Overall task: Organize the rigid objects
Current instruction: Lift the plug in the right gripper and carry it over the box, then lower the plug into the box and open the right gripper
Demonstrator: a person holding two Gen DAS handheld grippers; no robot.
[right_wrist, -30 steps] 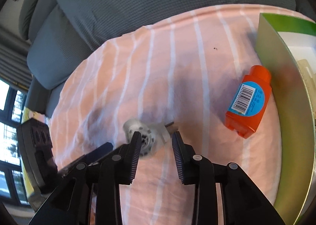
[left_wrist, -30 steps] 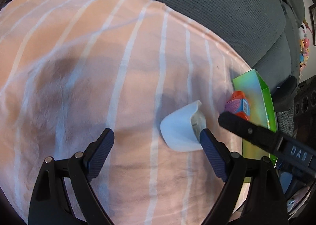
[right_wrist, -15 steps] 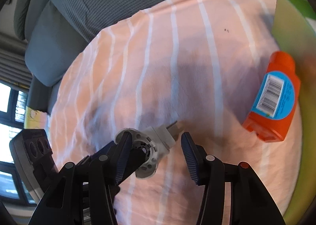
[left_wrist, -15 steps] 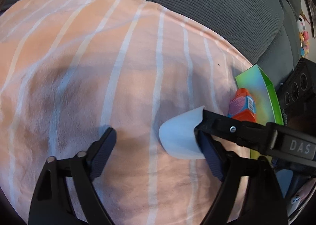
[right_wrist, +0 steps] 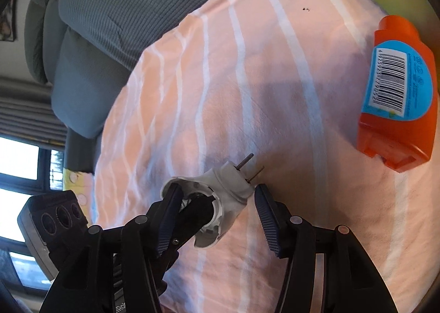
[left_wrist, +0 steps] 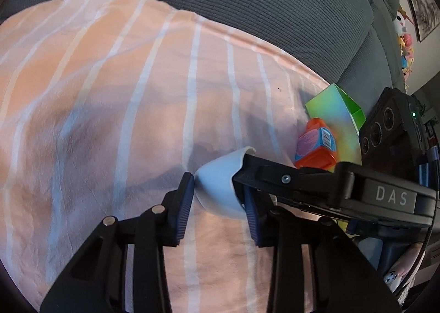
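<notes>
A home, most likely a living room. Beyond the fingers of both grippers rises the ribbed back of a grey-green sofa (left_wrist: 247,10), and under them its seat is draped with a peach sheet striped in white (left_wrist: 110,93). To the right of the left gripper's fingers, framed pictures (left_wrist: 420,8) hang on a wall above a cluster of soft toys (left_wrist: 404,46) (too small to identify). Left of the right gripper's fingers, a bright window (right_wrist: 16,170) sits beneath grey pleated curtains (right_wrist: 24,115).
</notes>
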